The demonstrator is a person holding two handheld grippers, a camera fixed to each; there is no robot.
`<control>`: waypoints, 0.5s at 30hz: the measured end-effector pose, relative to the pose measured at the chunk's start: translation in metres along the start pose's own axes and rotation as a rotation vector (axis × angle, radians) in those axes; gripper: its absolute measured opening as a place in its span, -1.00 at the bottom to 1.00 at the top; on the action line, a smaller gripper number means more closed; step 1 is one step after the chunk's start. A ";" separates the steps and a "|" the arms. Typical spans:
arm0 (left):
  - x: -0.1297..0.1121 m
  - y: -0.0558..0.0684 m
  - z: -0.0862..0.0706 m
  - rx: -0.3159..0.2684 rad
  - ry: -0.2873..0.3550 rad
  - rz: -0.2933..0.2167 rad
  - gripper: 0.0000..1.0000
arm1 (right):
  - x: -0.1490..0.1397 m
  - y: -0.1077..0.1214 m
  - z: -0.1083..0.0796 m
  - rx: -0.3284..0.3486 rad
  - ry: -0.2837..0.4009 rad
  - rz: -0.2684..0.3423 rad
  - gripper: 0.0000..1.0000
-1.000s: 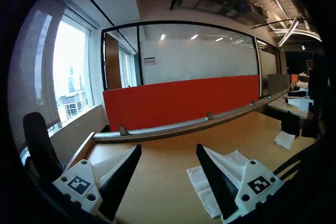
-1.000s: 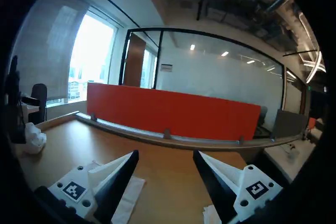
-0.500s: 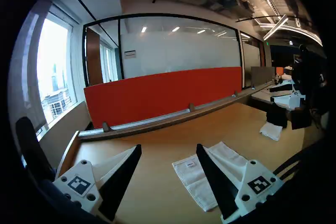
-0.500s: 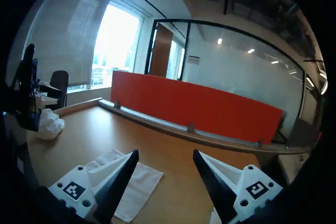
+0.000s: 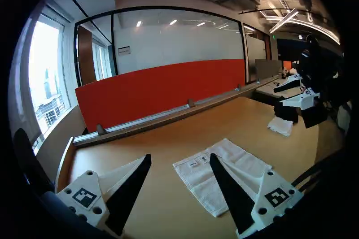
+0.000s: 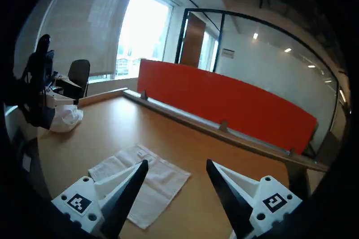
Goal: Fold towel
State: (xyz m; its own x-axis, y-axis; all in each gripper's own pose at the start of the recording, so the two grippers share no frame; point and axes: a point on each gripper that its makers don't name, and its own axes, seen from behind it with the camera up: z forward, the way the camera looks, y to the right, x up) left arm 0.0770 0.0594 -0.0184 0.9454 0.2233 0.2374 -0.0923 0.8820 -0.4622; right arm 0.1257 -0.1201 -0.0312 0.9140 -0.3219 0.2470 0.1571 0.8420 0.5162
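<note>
A window (image 5: 42,77) is on the left, then a red wall (image 5: 166,84) behind the wooden table (image 5: 215,122). The white towel (image 5: 197,178) lies flat on the table by the left gripper (image 5: 179,156), jaws wide and empty. The right gripper view has a chair (image 6: 80,71) and a bunched cloth (image 6: 67,118) far left, and the right gripper (image 6: 177,162) has wide, empty jaws too.

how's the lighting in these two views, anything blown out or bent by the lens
Left gripper view: the window is bright but buildings show through it, the towel is evenly lit and sharp, the red divider is bowed by the fisheye. Right gripper view: the window glares mostly white, and the divider's long edge curves too.
</note>
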 end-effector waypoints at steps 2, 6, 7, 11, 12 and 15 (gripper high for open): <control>-0.006 0.004 0.002 -0.011 -0.008 0.003 0.93 | -0.006 -0.002 0.003 0.008 -0.011 -0.002 1.00; -0.017 0.011 0.007 -0.026 -0.021 0.009 0.93 | -0.018 -0.007 0.008 0.022 -0.030 -0.007 1.00; -0.021 0.012 0.008 -0.028 -0.026 0.009 0.94 | -0.021 -0.008 0.009 0.026 -0.035 -0.007 1.00; -0.035 0.020 0.012 -0.047 -0.046 0.009 0.93 | -0.036 -0.012 0.014 0.038 -0.054 -0.003 1.00; -0.038 0.022 0.013 -0.052 -0.051 0.010 0.93 | -0.039 -0.013 0.016 0.040 -0.059 -0.002 1.00; -0.048 0.028 0.017 -0.064 -0.068 0.018 0.93 | -0.051 -0.017 0.019 0.049 -0.074 0.001 1.00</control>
State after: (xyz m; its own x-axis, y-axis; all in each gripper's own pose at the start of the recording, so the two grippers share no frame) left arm 0.0234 0.0799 -0.0283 0.9203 0.2681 0.2851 -0.0864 0.8497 -0.5201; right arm 0.0696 -0.1263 -0.0365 0.8837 -0.3540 0.3063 0.1365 0.8207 0.5548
